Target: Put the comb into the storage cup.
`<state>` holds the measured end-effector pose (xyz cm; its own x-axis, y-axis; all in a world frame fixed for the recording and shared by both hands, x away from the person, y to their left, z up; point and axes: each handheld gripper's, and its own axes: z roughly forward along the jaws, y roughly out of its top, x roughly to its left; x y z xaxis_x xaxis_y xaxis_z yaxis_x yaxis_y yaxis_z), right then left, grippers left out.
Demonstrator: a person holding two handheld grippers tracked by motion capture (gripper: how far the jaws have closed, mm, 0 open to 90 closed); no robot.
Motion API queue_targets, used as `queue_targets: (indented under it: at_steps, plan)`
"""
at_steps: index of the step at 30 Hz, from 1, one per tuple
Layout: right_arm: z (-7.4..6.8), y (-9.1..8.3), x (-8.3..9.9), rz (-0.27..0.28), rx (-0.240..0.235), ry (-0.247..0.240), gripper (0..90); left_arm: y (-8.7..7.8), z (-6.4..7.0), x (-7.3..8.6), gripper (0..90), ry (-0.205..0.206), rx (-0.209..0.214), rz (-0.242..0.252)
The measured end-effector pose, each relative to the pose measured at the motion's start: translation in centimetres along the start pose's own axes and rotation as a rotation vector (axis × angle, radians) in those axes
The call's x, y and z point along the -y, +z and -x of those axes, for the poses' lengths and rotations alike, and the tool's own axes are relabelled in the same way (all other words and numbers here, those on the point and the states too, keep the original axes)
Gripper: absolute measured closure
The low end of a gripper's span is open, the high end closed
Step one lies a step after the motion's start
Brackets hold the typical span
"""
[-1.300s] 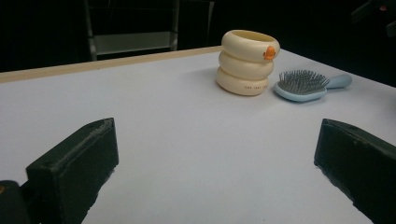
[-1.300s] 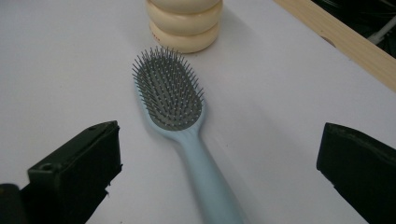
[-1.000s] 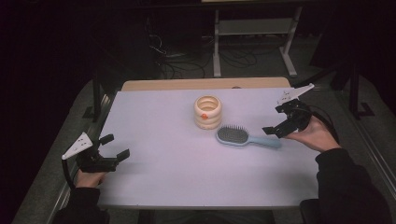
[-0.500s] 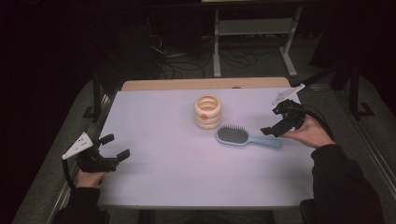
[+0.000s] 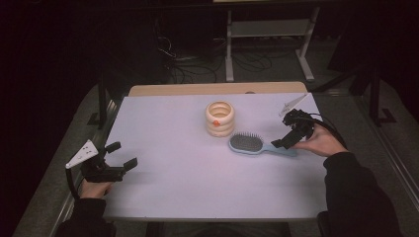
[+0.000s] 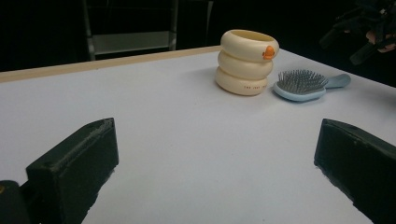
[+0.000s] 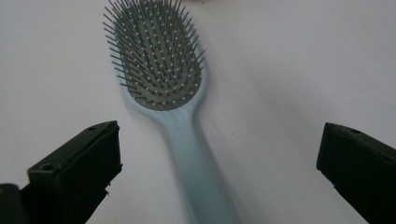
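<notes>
1. The right gripper (image 5: 288, 139) hangs over the handle of the light-blue hairbrush (image 5: 257, 145), jaws wide apart on either side of it, as the right gripper view shows with the hairbrush (image 7: 175, 116) running up between them.
2. The hairbrush lies flat, bristles up, on the white table (image 5: 188, 173), just beside the cream ringed cup (image 5: 220, 118), its handle pointing toward the person's right hand.
3. The left gripper (image 5: 121, 157) rests near the table's left edge, jaws apart and holding nothing, well apart from both things.
4. Risk: the handle is slim and lies flat, so jaws closing too high would likely slip over it or pinch only its edge.
5. Risk: a grip far down the handle would leave the heavier head to droop or twist on lifting.
6. Risk: a sideways nudge could push the brush head against the cup.
7. Compared with a second ago, the right gripper has moved in from the table's right edge to just over the handle; the brush, cup and left gripper have not shifted.
</notes>
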<state>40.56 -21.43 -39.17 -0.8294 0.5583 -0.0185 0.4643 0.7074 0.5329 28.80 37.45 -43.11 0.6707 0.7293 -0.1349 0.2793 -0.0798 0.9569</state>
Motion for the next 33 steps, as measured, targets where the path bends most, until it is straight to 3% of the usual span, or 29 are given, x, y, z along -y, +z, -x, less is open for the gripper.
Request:
queue_targets:
  at_steps: [17,33]
  plan:
    - [-0.9,3.0,-0.4,-0.116,-0.028,-0.070,0.0,0.1,0.0,0.0,0.0,0.001,0.005,-0.006]
    - [-1.1,4.3,-0.5,-0.169,-0.069,-0.132,16.3,0.1,0.0,0.1,0.0,0.000,0.004,-0.008]
